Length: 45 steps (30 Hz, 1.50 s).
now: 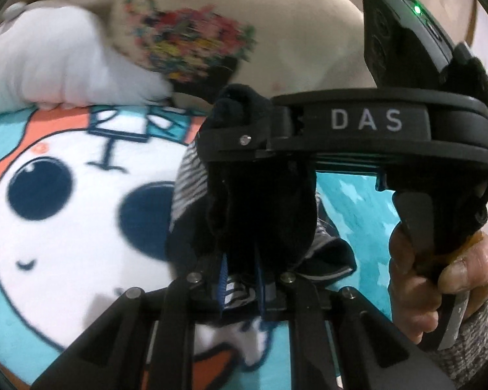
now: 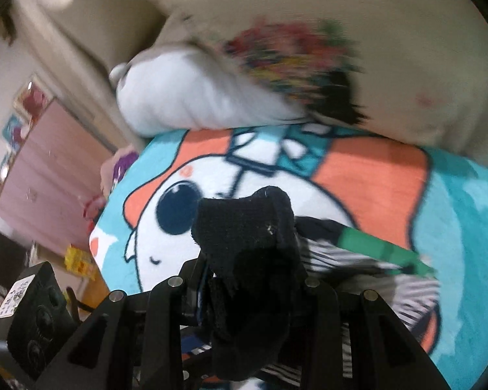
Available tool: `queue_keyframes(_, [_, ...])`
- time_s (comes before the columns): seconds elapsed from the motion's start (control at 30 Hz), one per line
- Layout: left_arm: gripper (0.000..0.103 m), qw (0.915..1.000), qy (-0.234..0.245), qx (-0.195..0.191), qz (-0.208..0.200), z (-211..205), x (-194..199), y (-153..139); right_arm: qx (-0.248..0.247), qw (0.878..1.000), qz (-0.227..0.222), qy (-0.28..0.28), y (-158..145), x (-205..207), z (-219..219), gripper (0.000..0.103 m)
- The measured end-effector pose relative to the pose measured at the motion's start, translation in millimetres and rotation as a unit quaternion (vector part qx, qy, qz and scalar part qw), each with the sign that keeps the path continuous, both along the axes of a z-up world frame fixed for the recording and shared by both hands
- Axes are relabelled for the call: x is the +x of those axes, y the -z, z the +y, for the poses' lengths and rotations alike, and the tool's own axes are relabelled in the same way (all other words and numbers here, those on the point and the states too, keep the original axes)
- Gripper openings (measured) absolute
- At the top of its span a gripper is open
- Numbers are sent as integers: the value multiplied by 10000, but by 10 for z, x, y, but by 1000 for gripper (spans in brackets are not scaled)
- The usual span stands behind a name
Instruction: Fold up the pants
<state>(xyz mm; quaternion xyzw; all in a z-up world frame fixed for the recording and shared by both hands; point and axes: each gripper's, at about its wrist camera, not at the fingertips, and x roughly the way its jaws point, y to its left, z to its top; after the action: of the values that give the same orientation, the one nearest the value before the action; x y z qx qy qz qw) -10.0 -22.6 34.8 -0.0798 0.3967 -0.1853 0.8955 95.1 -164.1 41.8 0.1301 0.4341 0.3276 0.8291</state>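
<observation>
- My left gripper (image 1: 244, 260) is pinching the pants (image 1: 192, 188), lifted over the blanket (image 1: 81, 227).
- My right gripper (image 2: 247, 279) also pinches them.
- I judge the fold under way, not laid down.

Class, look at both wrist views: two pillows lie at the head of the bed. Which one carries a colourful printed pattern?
The beige pillow carries the blurred multicoloured print. The other pillow, beside it and partly tucked under its edge, is plain white.

black gripper (image 1: 240, 227) marked DAS, grey knit sleeve (image 1: 468, 334)
</observation>
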Motion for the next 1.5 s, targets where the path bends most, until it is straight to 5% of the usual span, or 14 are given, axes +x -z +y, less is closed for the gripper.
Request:
queue_keyframes(0.13, [20,9997,244,48,75,-166,-51,20,252,9989,136,375,228,0,-429,42])
queue_keyframes(0.23, [39,9989,367,-267,152,-82,-104,-31,234,9968,143,746,333,-45,-692,63])
queue_keyframes(0.3, [52,9990,249,-369,73,13,-96,-68,183,9925,-60,1203,285,-114,-887,64])
queue_keyframes(0.4, [52,9996,-117,-262,4,86,-30,-74,720,9844,-352,1564,123,-227,-1132,64])
queue_keyframes(0.53, [52,9989,-192,-264,330,67,86,109,1950,9760,-404,877,-50,-320,-1094,66])
queue_keyframes(0.67, [52,9988,-227,-16,427,-59,123,277,2705,9626,132,43,83,-243,-759,66])
queue_keyframes(0.77, [56,9990,-252,120,338,-86,89,284,2610,9641,465,172,310,-183,-627,66])
queue_keyframes(0.93, [64,9988,-249,29,410,-24,123,311,2196,9699,401,975,638,-251,-921,66])
queue_keyframes(1.03, [65,9984,-171,-98,523,-12,147,305,2474,9608,505,1141,787,-279,-1112,65])
queue_keyframes(1.3, [66,9998,97,21,-157,-107,-111,-47,2413,9603,450,1322,763,-295,-1204,65])
queue_keyframes(1.5, [66,9998,129,146,95,-276,31,172,2916,9446,386,1456,712,-473,-1414,69])
